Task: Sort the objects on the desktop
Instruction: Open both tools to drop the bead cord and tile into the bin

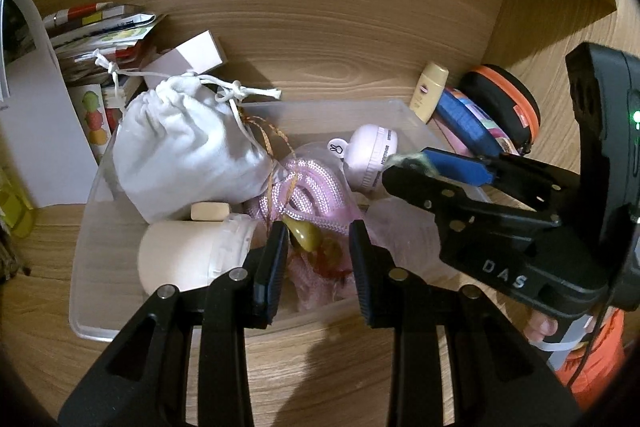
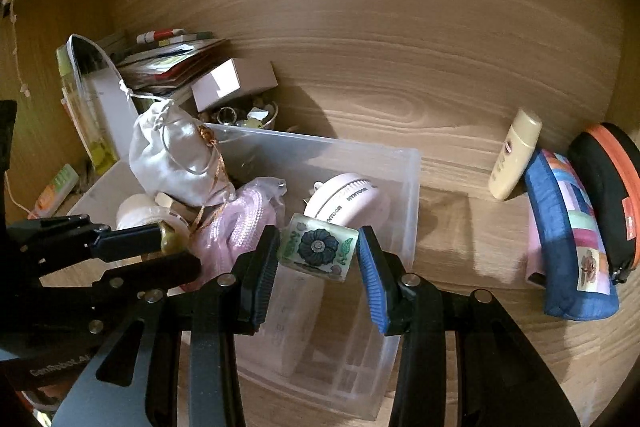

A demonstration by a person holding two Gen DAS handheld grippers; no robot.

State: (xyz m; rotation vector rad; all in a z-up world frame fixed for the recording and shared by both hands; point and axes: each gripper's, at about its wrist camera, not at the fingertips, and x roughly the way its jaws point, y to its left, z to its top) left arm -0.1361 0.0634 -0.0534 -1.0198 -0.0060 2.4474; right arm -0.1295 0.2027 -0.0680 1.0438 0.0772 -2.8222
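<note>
Two grippers are hovering over a clear plastic bin sitting on the wooden desk. Bin is holding, largest first: a white drawstring pouch at far left, a cream jar lying at near left, coiled pink rope at centre, and a round pink device at far right. Right of the bin, a patchwork blue pouch and a black-and-orange zip case are leaning by a pale yellow bottle. Right gripper is clamping a small flower-printed block above the bin's right half. Left gripper is standing over an olive-green piece; jaws narrowly parted, grip cannot be confirmed.
</note>
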